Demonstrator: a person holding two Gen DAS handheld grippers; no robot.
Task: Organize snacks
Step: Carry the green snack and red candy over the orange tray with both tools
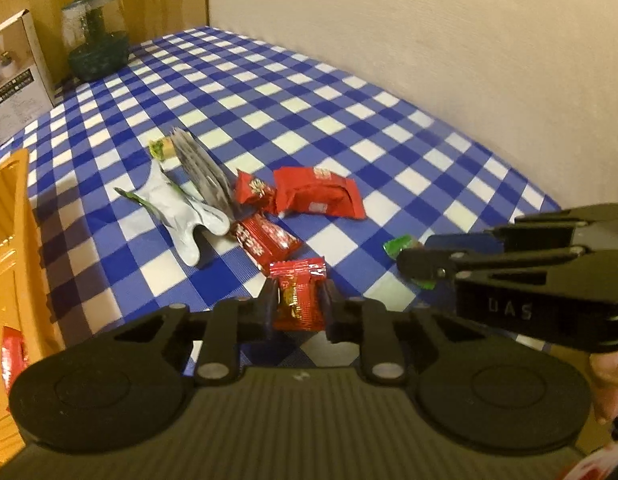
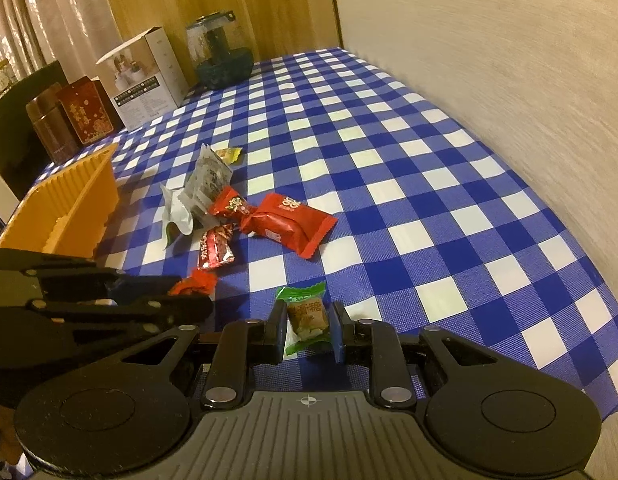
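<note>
Your counter [image 1: 349, 92], under its blue-and-white checked cloth, ran from 6 o'clock up to the wall at 12. The orange tray [image 2: 75, 204] sat along the counter's edge at 9 o'clock in the right wrist view, ribbed wall facing the snacks. Behind it, near 10 and 11 o'clock, stood a white box [image 2: 149, 76] and a glass jar [image 2: 221, 54].

The loose pile lay at about 11 o'clock from your right tool: a big red packet [image 2: 293, 220], a silver pouch [image 1: 177, 208] touching a grey sachet [image 1: 205, 172], and a red bar wrapper [image 1: 265, 240] nearest you.

Your left tool [image 1: 297, 304] had pinched down on a small red candy [image 1: 299, 296], pads pressing both sides of the wrapper, low over the cloth at 6 o'clock of its own view. Your right tool [image 2: 307, 326] was clamped on a green candy [image 2: 305, 316], likewise squeezed from both sides, well apart from the pile. The two tools sat side by side, close together.
</note>
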